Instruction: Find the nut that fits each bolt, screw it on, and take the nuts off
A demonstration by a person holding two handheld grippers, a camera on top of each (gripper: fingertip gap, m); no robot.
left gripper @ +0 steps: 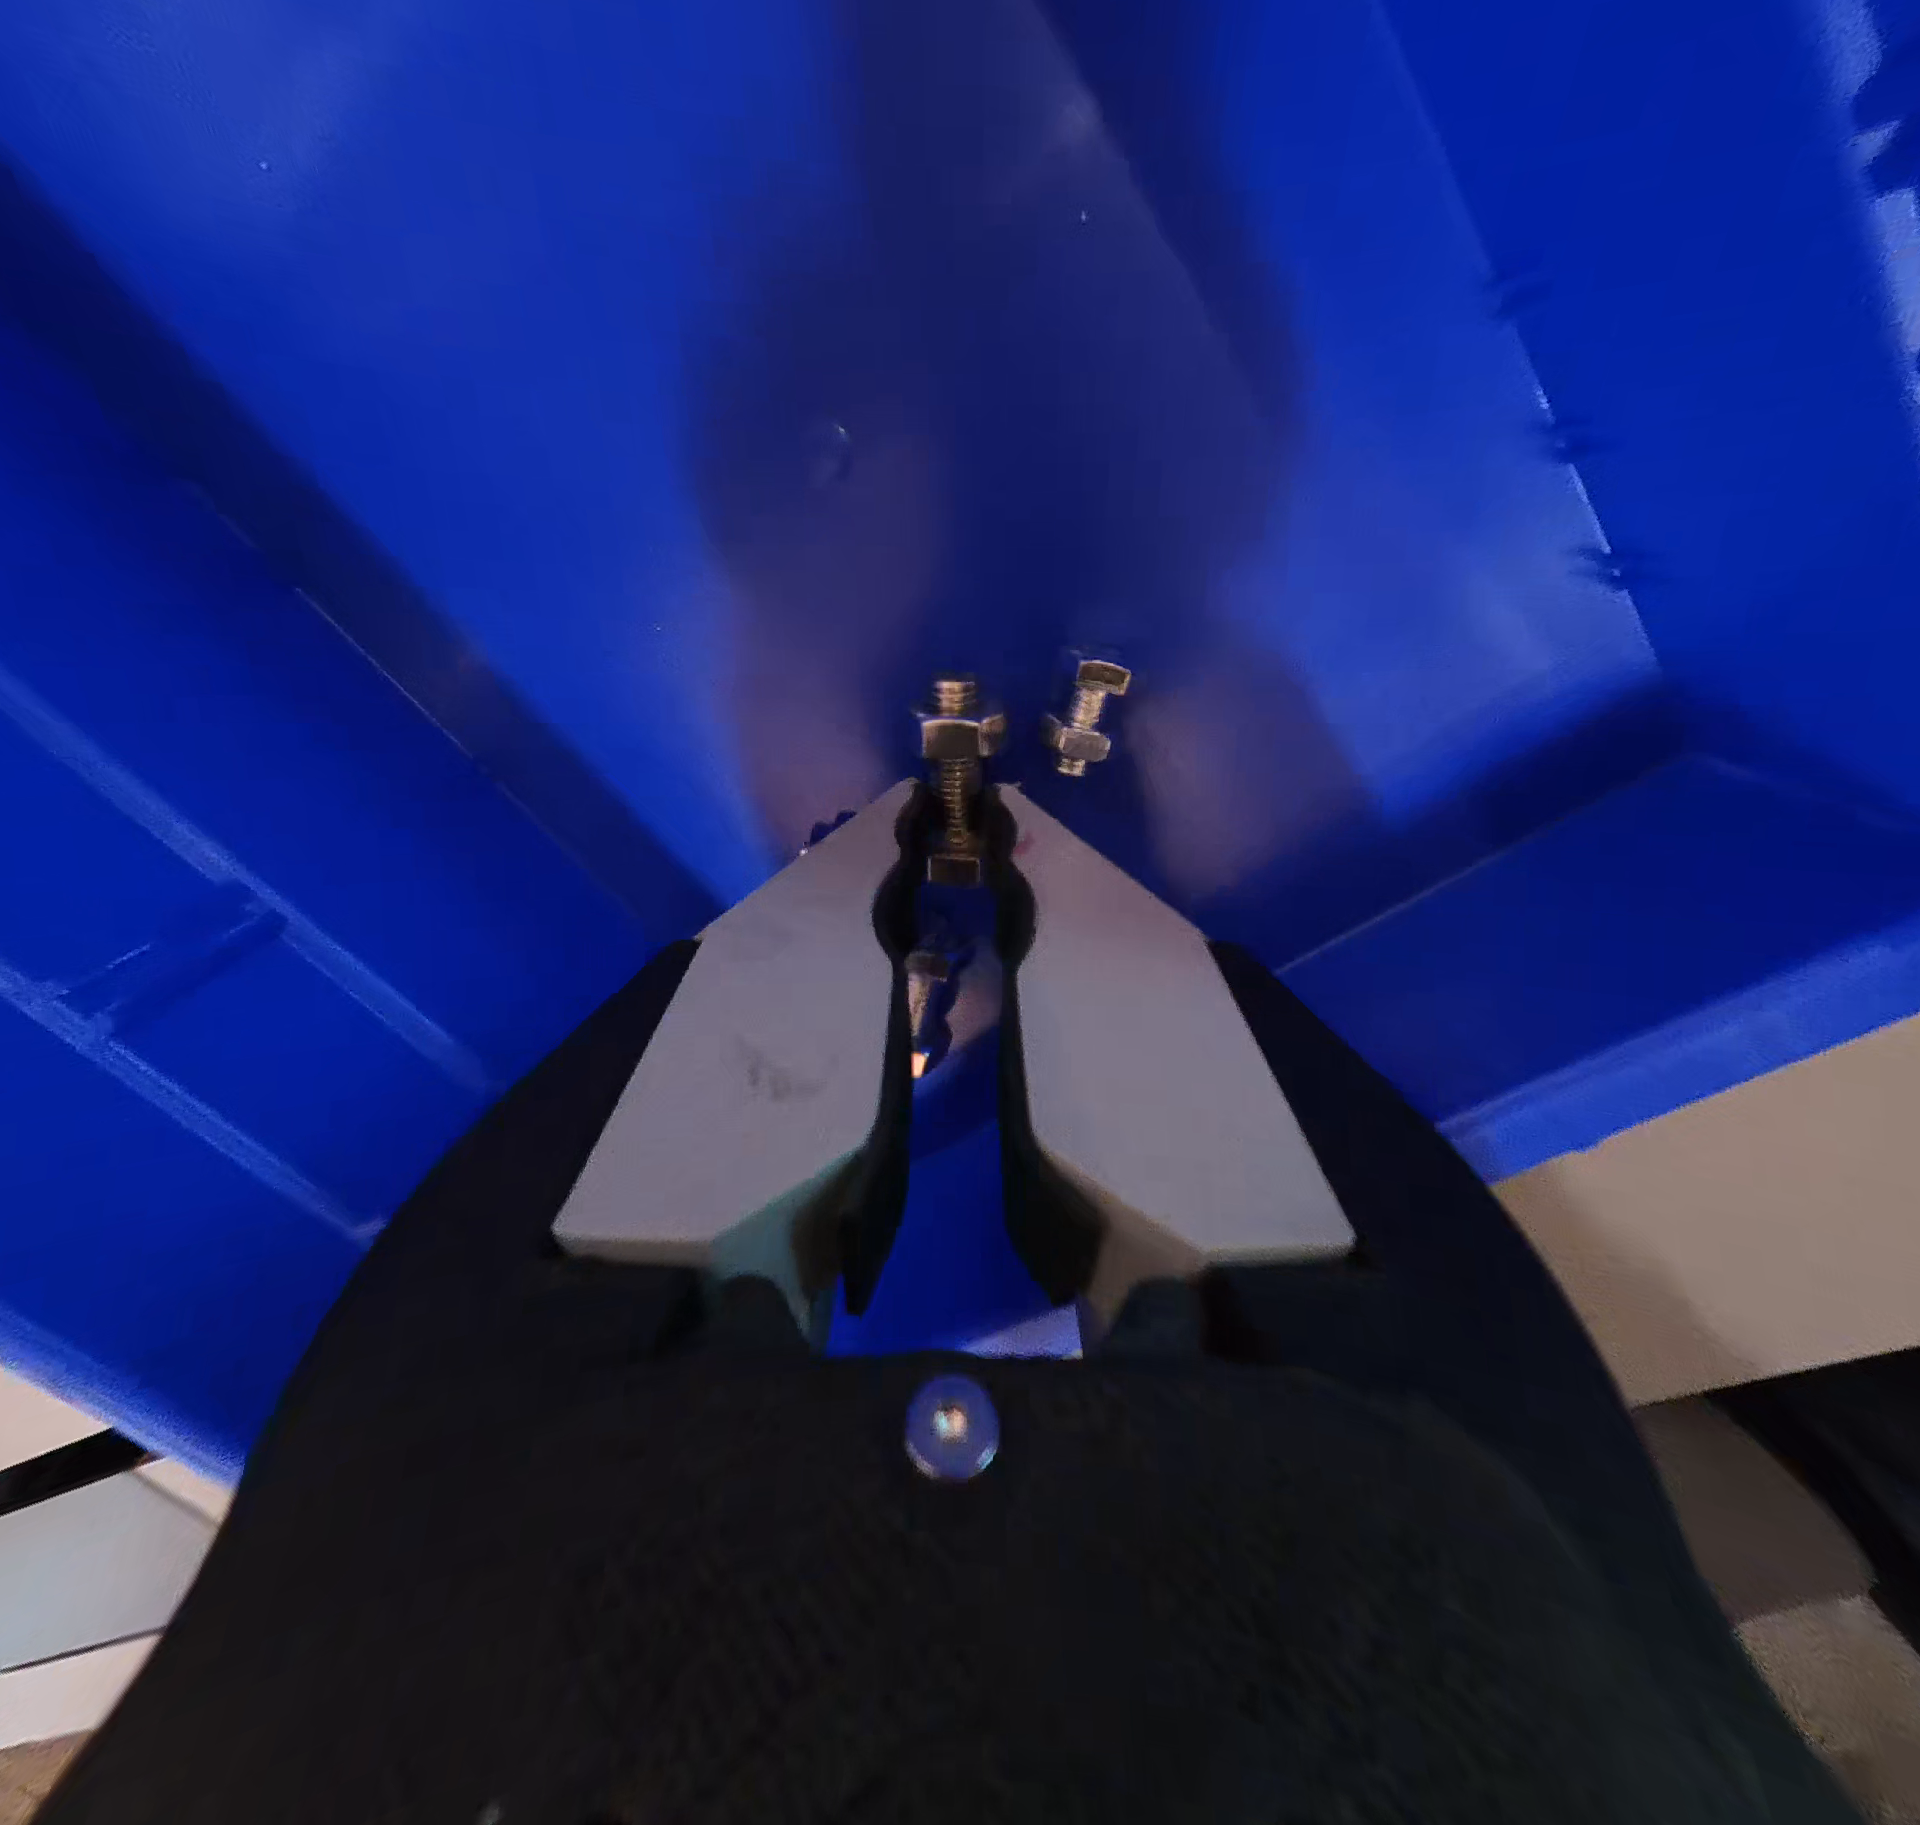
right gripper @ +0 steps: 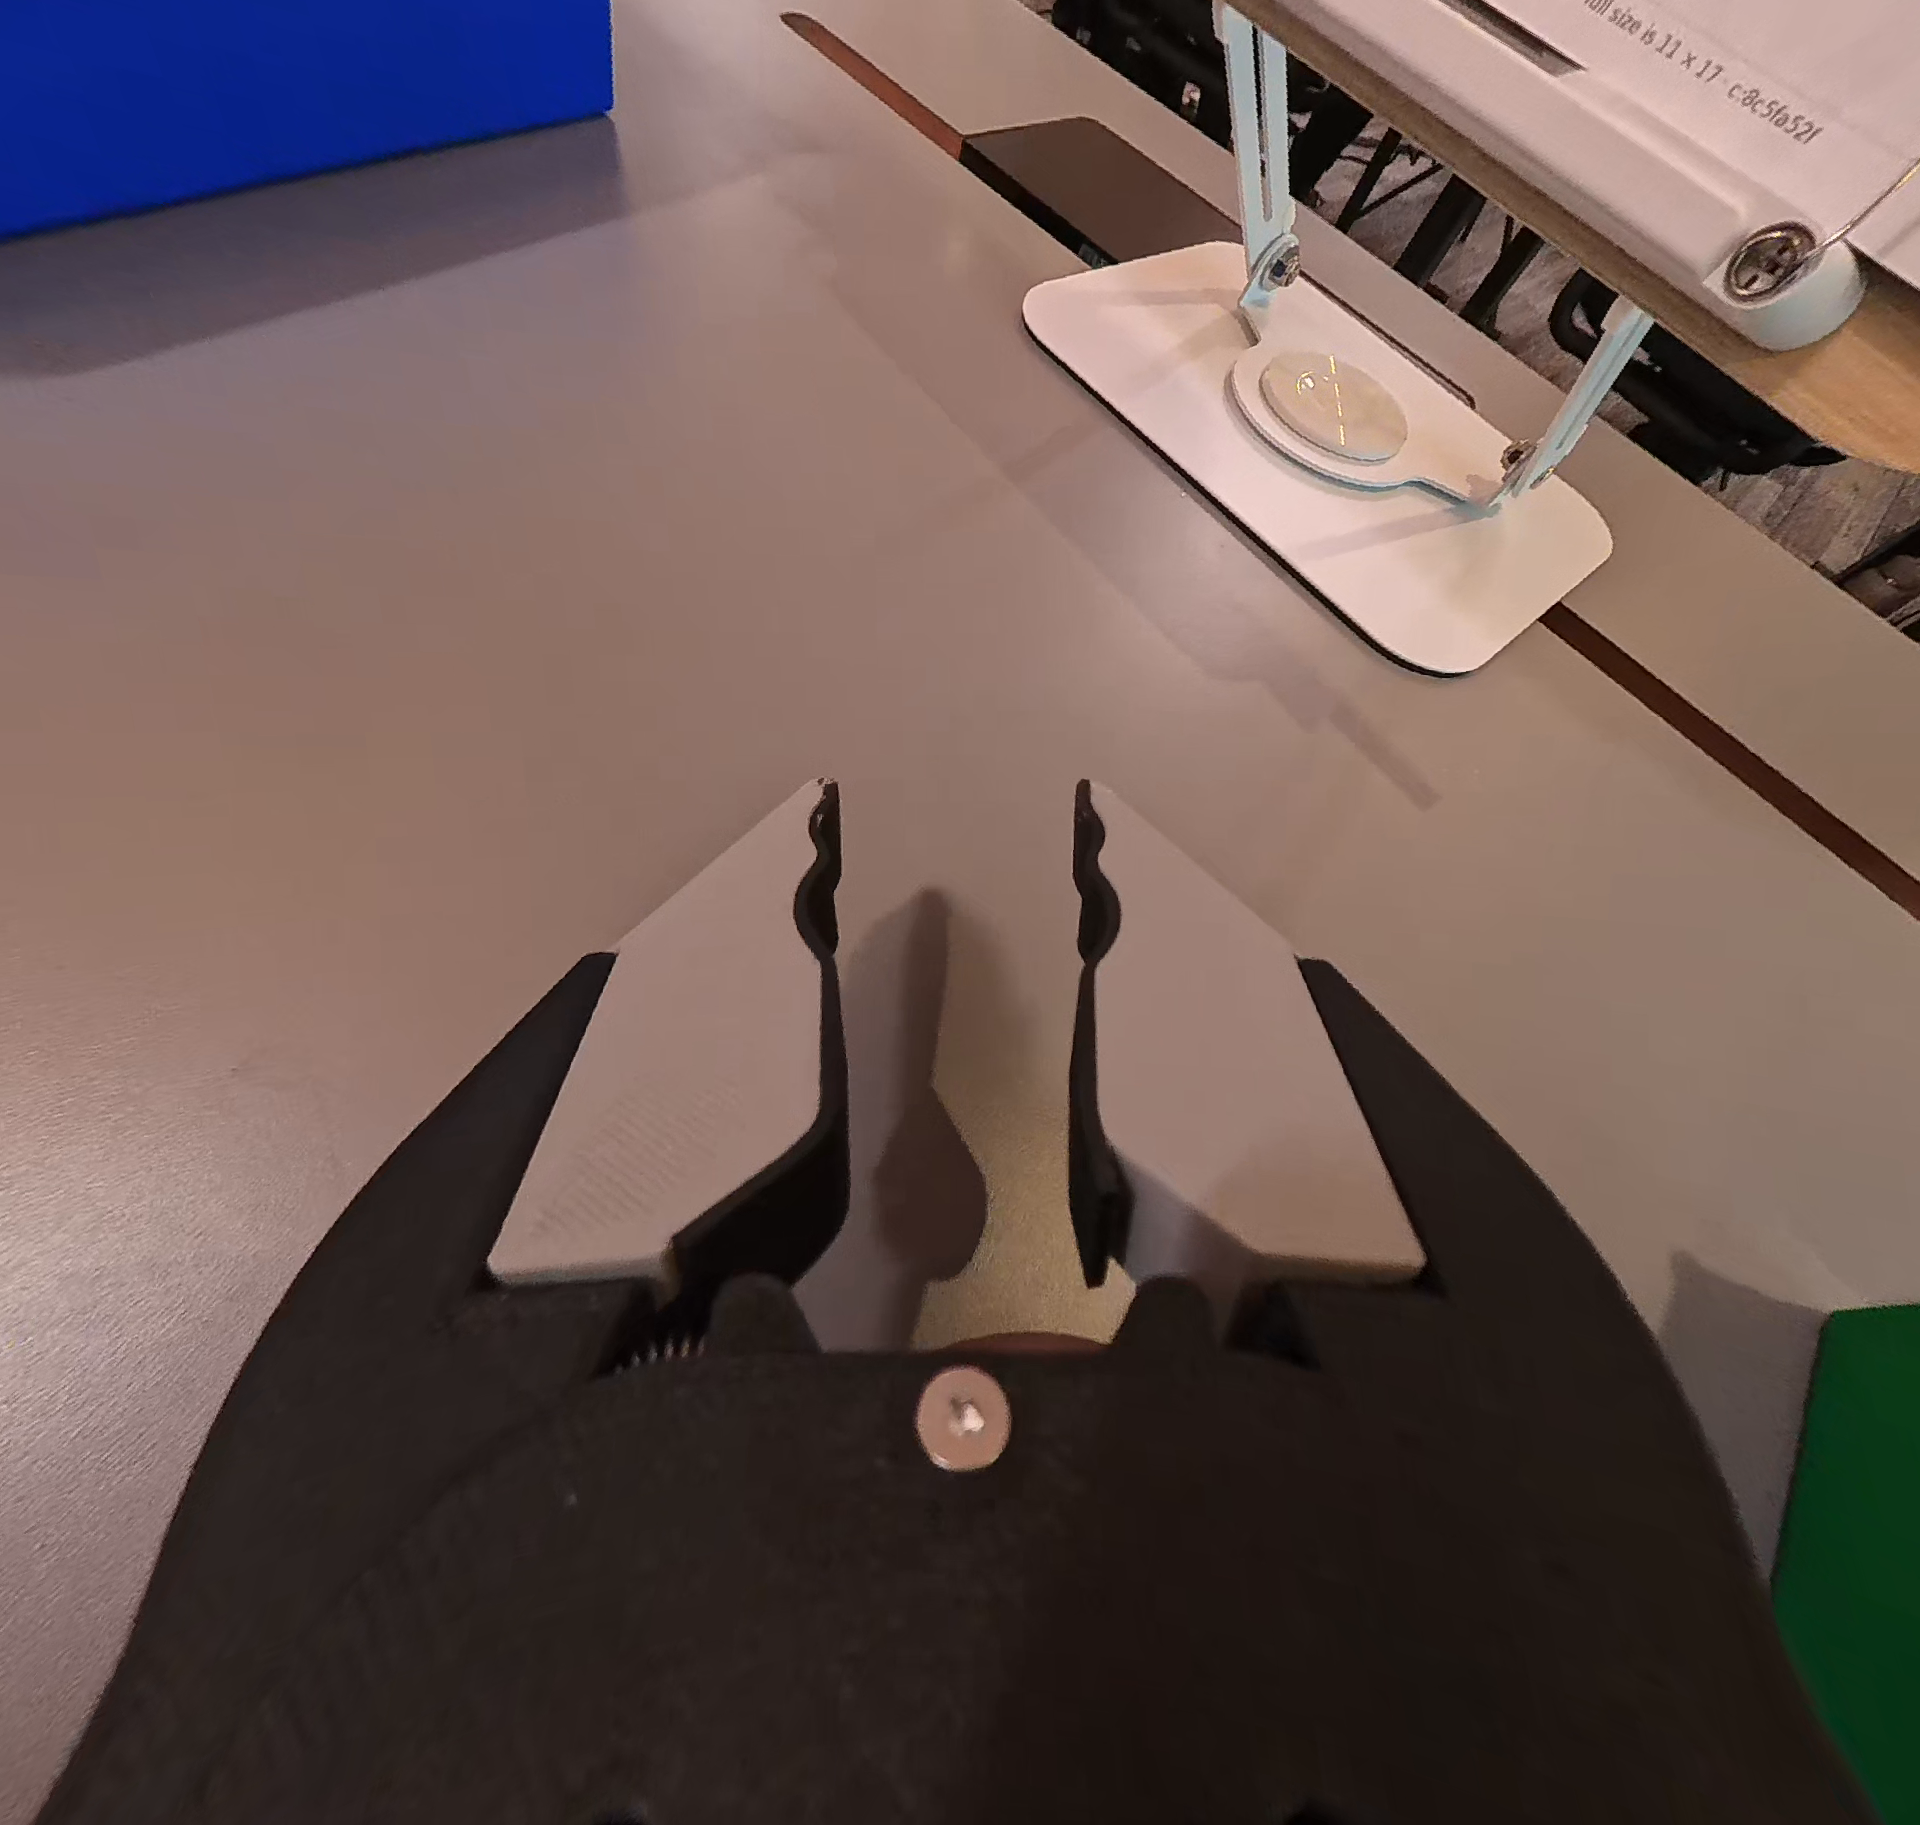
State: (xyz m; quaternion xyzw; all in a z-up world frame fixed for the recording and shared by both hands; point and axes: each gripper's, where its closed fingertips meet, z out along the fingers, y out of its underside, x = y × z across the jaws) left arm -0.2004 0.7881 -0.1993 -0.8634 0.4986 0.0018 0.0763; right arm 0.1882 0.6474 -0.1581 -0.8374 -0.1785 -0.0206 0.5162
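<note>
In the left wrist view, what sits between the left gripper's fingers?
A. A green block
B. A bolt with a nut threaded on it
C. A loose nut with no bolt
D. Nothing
B: the left gripper has its fingers closed around the shank of a bolt carrying a nut, inside the blue bin.

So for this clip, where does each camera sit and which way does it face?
Left wrist view: on the left gripper, looking along its fingers into a blue bin; fingers closed on a bolt with a nut, a second bolt beside.
Right wrist view: on the right gripper, fingers open above the grey table, facing a white stand.
Shared: the blue bin.
</note>
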